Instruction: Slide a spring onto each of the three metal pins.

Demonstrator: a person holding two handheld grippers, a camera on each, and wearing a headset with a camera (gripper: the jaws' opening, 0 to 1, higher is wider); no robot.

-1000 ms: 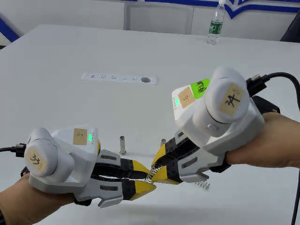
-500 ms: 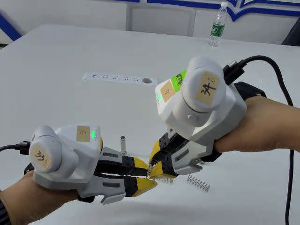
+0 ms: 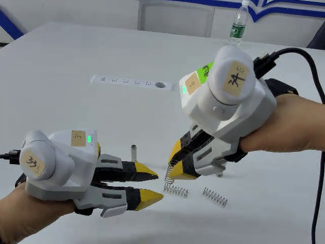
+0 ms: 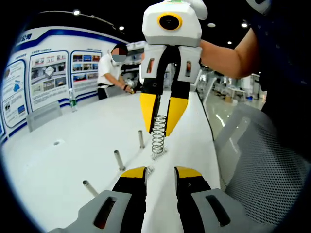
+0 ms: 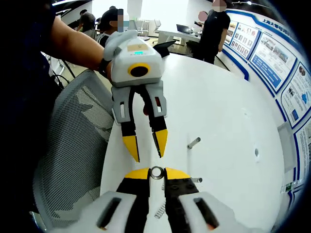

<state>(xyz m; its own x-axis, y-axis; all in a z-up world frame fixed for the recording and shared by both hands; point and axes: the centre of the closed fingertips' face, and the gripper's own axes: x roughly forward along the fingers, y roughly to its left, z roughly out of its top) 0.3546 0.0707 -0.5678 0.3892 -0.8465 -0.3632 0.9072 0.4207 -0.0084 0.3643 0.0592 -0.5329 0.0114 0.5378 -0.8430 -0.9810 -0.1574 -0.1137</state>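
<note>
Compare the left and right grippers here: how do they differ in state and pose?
The left gripper is open and empty; the right gripper is shut on a spring. The left gripper lies low and near level over the table; the right gripper sits higher and tilts steeply down. Both have white bodies and yellow-tipped jaws, tips facing each other.

Open table (image 3: pixel 61 119) lies left; a pin (image 3: pixel 134 152) and loose springs (image 3: pixel 175 190) clutter the middle.
</note>
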